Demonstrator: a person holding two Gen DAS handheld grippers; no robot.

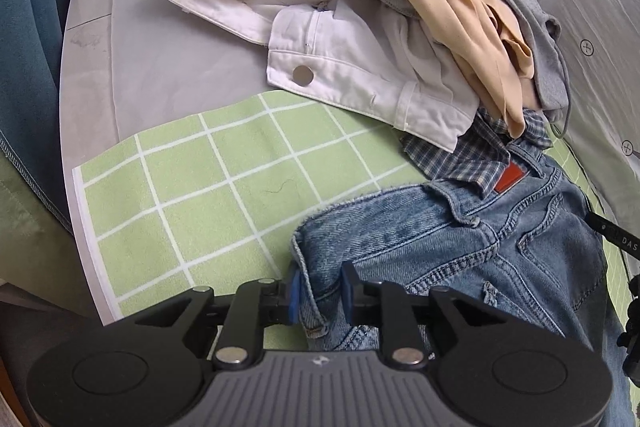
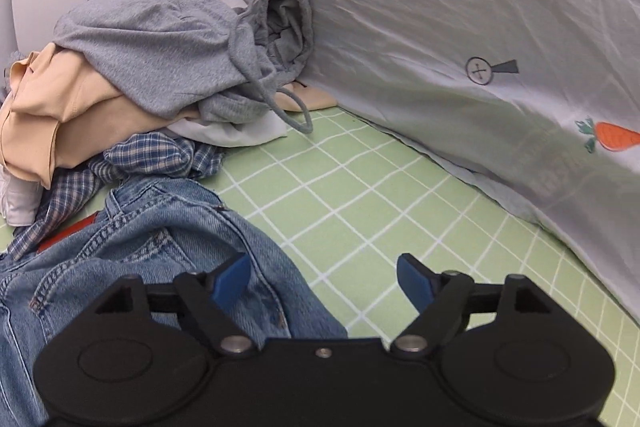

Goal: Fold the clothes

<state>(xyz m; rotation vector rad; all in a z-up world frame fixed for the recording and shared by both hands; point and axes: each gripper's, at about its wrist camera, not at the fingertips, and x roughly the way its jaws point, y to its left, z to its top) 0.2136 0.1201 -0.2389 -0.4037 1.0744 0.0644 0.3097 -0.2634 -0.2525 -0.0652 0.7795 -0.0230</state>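
Blue jeans lie crumpled on the green checked mat. In the left wrist view my left gripper is shut on a bunched fold at the jeans' left edge, and the denim fills the gap between the blue pads. In the right wrist view the same jeans lie at the lower left. My right gripper stands wide open over their right edge. Its left pad hovers over the denim, its right pad over the mat, and nothing is gripped.
Behind the jeans is a heap: a blue plaid shirt, white trousers, a beige garment and a grey hoodie on top. A grey quilt with a carrot print rises along the right. A grey board lies at the left.
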